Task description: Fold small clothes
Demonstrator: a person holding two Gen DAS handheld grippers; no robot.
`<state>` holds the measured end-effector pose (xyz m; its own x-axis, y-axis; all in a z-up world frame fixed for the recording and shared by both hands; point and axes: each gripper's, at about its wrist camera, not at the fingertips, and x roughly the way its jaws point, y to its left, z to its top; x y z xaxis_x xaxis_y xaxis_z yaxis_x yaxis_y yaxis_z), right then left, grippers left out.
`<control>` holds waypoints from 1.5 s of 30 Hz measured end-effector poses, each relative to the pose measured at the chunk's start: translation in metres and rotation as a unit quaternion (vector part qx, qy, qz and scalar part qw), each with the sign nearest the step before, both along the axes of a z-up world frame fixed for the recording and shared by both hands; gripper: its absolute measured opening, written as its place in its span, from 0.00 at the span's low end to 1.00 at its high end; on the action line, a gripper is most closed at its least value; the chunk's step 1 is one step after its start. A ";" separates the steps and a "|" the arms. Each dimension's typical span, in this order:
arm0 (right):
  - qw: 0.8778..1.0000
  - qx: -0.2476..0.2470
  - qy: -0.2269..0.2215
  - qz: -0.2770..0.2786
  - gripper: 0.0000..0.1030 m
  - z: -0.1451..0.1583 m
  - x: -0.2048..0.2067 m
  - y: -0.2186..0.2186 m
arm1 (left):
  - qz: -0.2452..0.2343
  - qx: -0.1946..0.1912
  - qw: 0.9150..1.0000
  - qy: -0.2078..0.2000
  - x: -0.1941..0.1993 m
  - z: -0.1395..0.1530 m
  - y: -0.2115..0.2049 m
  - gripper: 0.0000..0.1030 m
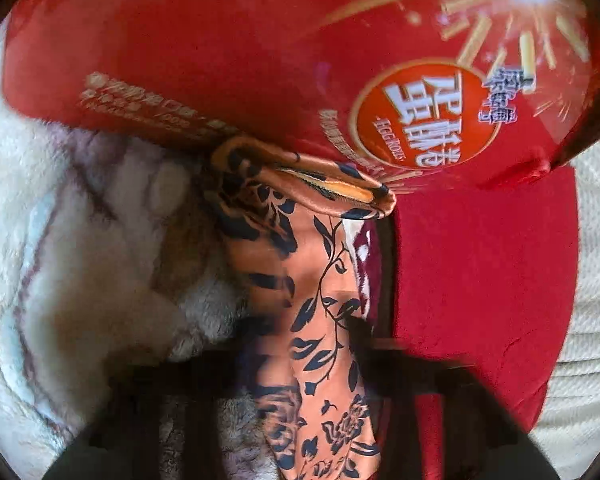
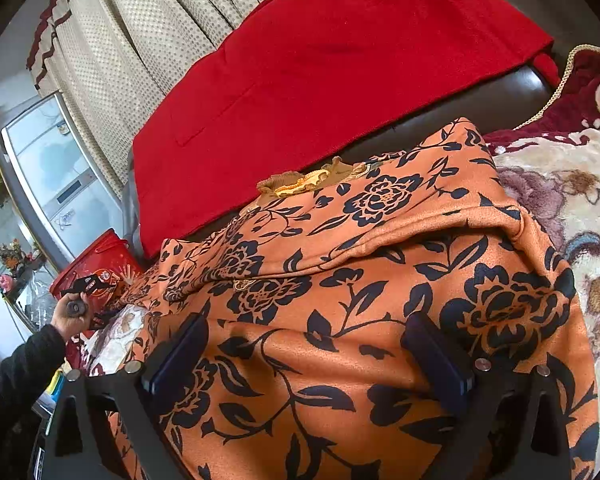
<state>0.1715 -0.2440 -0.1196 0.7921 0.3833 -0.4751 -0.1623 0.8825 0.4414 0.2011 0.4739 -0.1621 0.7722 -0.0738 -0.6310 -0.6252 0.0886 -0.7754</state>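
An orange garment with a black flower print (image 2: 380, 280) lies spread on a floral blanket, its frilled collar (image 2: 308, 180) toward the far side. My right gripper (image 2: 306, 344) is open just above the garment's near part, fingers (image 2: 180, 352) wide apart. In the left wrist view my left gripper (image 1: 312, 360) is shut on the garment's sleeve (image 1: 324, 320), which stretches away to its cuff (image 1: 340, 188). The left fingers are blurred. The left gripper and the hand that holds it also show far left in the right wrist view (image 2: 88, 288).
A red cloth (image 2: 320, 72) lies on the dark sofa back (image 2: 500, 100) behind the garment. A red egg-roll box (image 1: 260, 60) stands close ahead of the left gripper. A cream floral blanket (image 2: 572, 208) covers the seat. Curtains (image 2: 140, 20) and a fridge (image 2: 52, 168) stand at the left.
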 end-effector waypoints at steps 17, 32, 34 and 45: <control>1.000 0.015 -0.008 0.002 0.97 0.000 -0.002 -0.003 | -0.334 0.426 0.819 -0.192 0.004 0.222 -0.315 0.05; 0.998 0.056 -0.022 0.010 0.97 0.000 -0.008 -0.012 | -0.580 0.428 0.690 -0.063 -0.012 0.089 -0.507 0.62; 0.998 0.056 -0.021 0.010 0.97 0.000 -0.009 -0.013 | -0.564 0.414 0.710 -0.078 -0.020 0.096 -0.483 0.70; 0.975 -0.219 0.017 0.024 0.97 0.095 0.025 0.075 | -0.388 0.320 0.861 -0.078 -0.053 0.074 -0.319 0.81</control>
